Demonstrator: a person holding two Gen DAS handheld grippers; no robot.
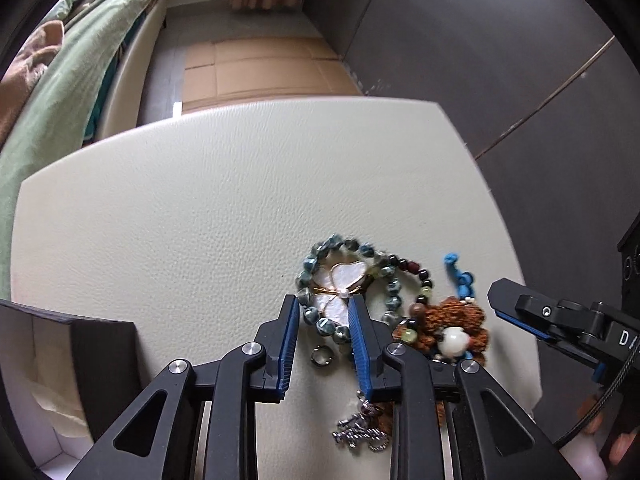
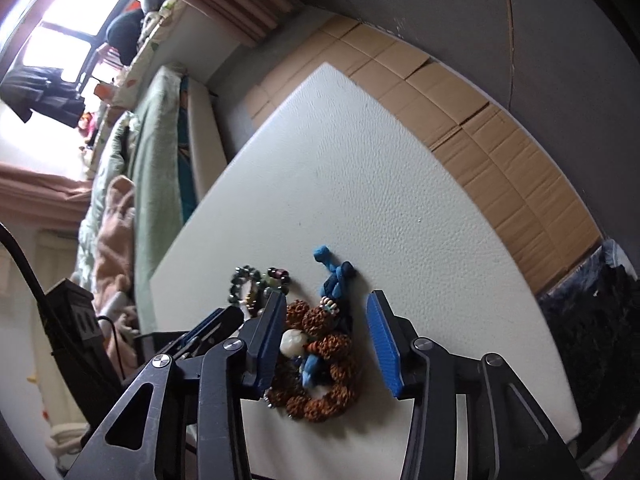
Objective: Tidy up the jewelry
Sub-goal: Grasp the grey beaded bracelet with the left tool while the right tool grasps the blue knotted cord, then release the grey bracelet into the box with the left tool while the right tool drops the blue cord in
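A pile of jewelry lies on the cream leather table [image 1: 200, 200]. My left gripper [image 1: 324, 304] is open, its blue pads either side of a white butterfly brooch [image 1: 340, 284] ringed by a grey-green bead bracelet [image 1: 316, 268]. A small metal ring [image 1: 321, 357] and a silver chain charm [image 1: 360, 432] lie between its fingers. My right gripper [image 2: 326, 304] is open around a brown rough-seed bracelet [image 2: 324, 360] with a white bead [image 2: 293, 342] and a blue knotted cord [image 2: 334, 276]. The right gripper also shows in the left wrist view [image 1: 516, 308].
An open dark box with a white lining [image 1: 48, 360] stands at the table's near left corner. A bed with green bedding [image 1: 60, 100] lies to the left. Cardboard sheets [image 2: 460, 88] cover the floor beyond the table. A dark wall [image 1: 480, 40] is at the right.
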